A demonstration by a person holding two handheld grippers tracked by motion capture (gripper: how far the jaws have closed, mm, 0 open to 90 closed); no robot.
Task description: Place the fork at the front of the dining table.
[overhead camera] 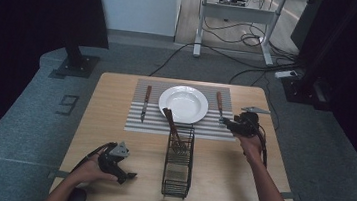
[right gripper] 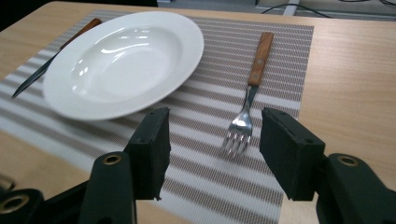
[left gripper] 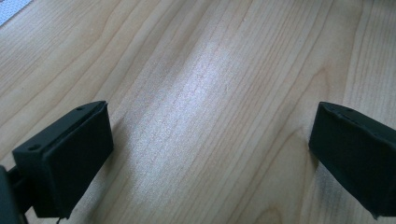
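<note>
Nearest to the person, the left gripper (overhead camera: 120, 167) rests low over the bare wood of the desk (overhead camera: 113, 124), at the front left part of it. In the left gripper view its two black fingers (left gripper: 65, 158) stand wide apart, and between them there is only the light wood grain; they hold nothing.

A little farther in, at the middle of the desk, stands a black wire caddy (overhead camera: 178, 166). A utensil with a brown wooden handle (overhead camera: 170, 122) leans in its far compartment, tilted to the left and toward the plate.

Farther again, on the right side, the right gripper (overhead camera: 229, 124) hovers at the right front corner of the striped placemat (overhead camera: 136, 123). Its fingers (right gripper: 152, 149) are apart and empty. The fork (right gripper: 245, 107) lies flat on the placemat just beyond the fingertips. In the right gripper view its tines point toward the gripper and sit in line with the gap between the two fingers, closer to the right one, but the fingers do not touch it. The wooden handle of the fork points away, to the far edge of the placemat.

Left of the fork, at the middle of the placemat, sits the white deep plate (right gripper: 187, 51), near the fork but apart from it. On the other side of the plate lies a knife (overhead camera: 145, 102) with a wooden handle, parallel to the fork.
</note>
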